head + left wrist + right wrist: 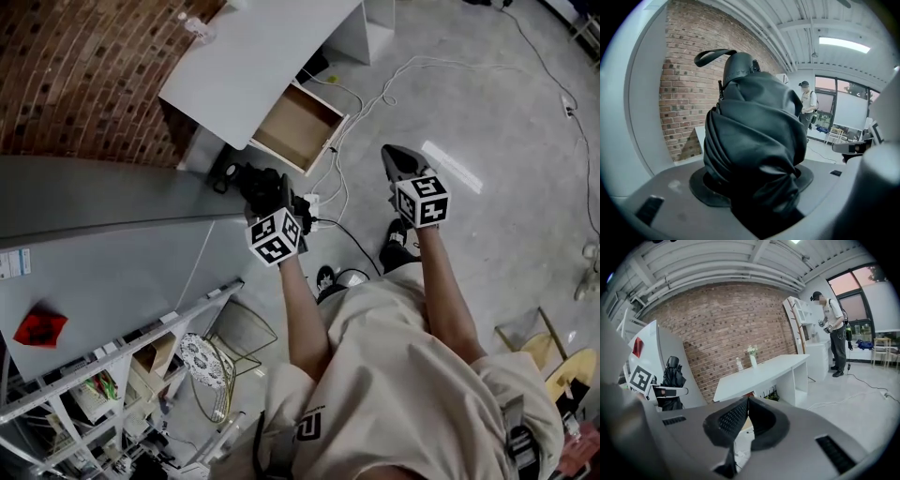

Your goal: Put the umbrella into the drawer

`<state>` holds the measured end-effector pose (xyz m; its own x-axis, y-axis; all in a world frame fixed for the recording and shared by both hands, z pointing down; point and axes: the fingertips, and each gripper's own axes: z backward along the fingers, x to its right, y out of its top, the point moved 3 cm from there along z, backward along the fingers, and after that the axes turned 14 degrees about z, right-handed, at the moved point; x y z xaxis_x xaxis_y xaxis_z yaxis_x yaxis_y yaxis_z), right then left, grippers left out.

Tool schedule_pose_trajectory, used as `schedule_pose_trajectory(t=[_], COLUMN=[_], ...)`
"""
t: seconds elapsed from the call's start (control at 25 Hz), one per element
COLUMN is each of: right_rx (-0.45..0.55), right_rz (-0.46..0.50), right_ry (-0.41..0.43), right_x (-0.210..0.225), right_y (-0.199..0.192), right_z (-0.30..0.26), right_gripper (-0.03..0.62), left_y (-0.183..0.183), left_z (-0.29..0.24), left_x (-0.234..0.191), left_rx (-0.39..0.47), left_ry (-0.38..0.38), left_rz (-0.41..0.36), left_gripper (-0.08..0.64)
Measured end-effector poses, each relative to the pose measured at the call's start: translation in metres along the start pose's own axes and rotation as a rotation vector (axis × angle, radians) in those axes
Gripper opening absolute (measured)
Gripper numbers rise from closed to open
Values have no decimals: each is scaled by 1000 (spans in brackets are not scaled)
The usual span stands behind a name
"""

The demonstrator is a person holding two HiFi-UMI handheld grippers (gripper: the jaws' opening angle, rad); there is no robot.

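Observation:
A black folded umbrella is held in my left gripper, which is shut on it. In the left gripper view the umbrella fills the middle, its wrist strap looping at the top, and the left gripper clamps its lower part. The white desk stands ahead with its wooden drawer pulled open. My right gripper hovers over the floor to the right of the drawer. Its jaws are shut with nothing between them in the right gripper view, where the umbrella shows at the left.
A grey cabinet top with a red object lies at the left, a metal rack below it. Cables and a power strip lie on the floor. A vase stands on the desk; a person stands far right.

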<state>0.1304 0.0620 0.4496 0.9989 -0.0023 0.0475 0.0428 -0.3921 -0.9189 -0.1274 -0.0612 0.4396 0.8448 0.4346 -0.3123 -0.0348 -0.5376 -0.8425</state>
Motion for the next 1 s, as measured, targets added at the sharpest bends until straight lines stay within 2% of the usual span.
schedule_pose_trajectory(t=[0.24,0.44,0.56,0.68,1.0], right_rx=[12,22,26,25,24], right_rz=[-50,-104,-73,-17,60], right_ry=[-31,-46,-5,28,48], right_x=[61,78,72,70,83], right_y=[-9,-15,-9,0,25], right_z=[22,24,19,10,-20], right_gripper=[67,67,67,67,67], left_y=[-1,-6,-9,-10,4], left_z=[1,5,4,-7,-47], left_x=[36,44,45,49,55], left_rx=[71,52,55,62,70], left_ry=[57,81,92,84,53], left_rz=[65,12,-8,4,29], left_gripper=[268,268,268,268,268])
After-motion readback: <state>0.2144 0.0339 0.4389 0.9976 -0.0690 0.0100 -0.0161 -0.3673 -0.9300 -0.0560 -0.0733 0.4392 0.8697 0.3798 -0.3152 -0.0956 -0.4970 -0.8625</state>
